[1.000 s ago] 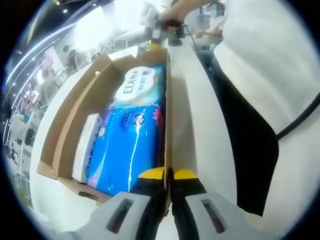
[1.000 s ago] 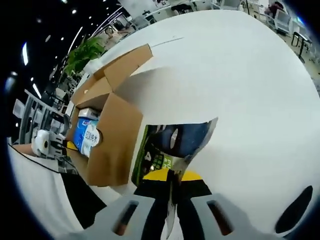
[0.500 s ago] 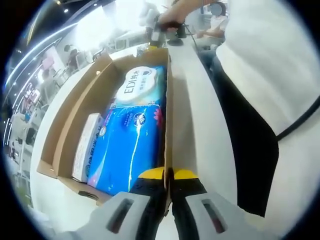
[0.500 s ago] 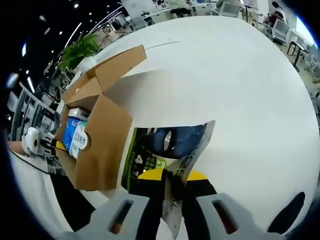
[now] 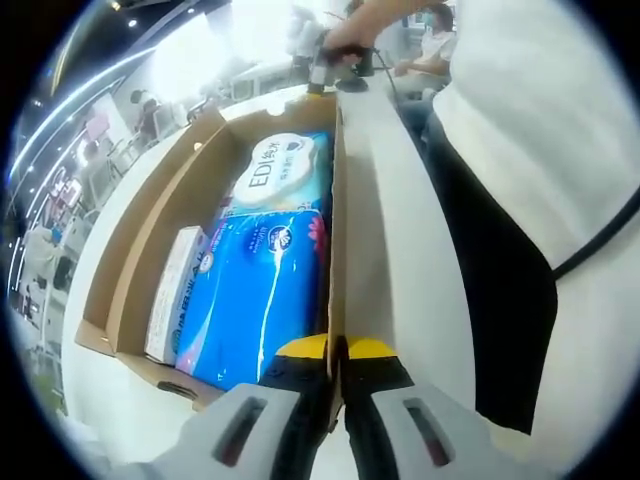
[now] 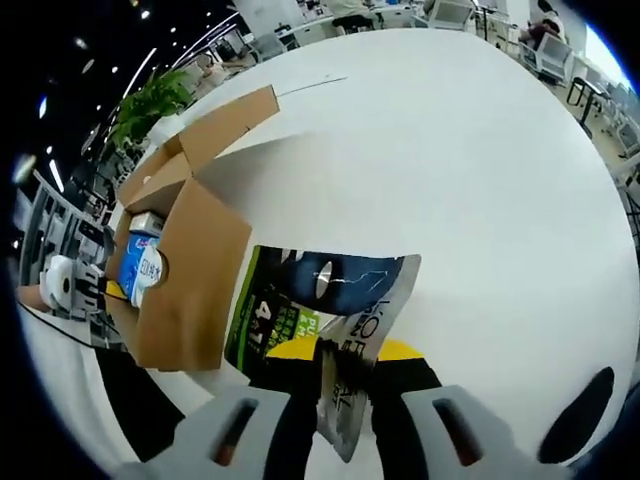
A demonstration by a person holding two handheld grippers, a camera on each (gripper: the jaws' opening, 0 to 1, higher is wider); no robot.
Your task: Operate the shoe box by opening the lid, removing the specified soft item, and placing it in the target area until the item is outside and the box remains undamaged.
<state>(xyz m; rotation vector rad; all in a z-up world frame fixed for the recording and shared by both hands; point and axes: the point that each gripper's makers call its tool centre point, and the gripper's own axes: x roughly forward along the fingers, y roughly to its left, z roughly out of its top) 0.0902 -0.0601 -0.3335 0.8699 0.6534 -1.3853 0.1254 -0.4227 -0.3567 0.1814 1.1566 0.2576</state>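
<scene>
In the right gripper view, our right gripper (image 6: 340, 385) at the bottom centre is pinching the near edge of a dark foil pouch (image 6: 320, 300) with green print, which hangs just above the white table (image 6: 480, 170) in the middle of the frame. This pouch looks to be the soft item, and it is already outside the cardboard box (image 6: 185, 270), which sits at the left of that frame with its flaps folded outward.

In the left gripper view, our left gripper (image 5: 335, 360) at the bottom centre is pressed together on the box wall (image 5: 335, 240) that runs up the middle of the frame. Inside the box, to the left of that wall, lie a blue tissue pack (image 5: 255, 290), a white-and-blue pack marked EDI (image 5: 280, 170) above it, and a slim white carton (image 5: 170, 295) against the far side.

We judge the step in hand to be setting the pouch down. To do it well, we should lower the pouch until it lies flat on the bare table, well apart from the box, and only then spread the right jaws. Meanwhile we should keep the left grip gentle and steady, without twisting, so the thin cardboard wall neither creases nor tears.
</scene>
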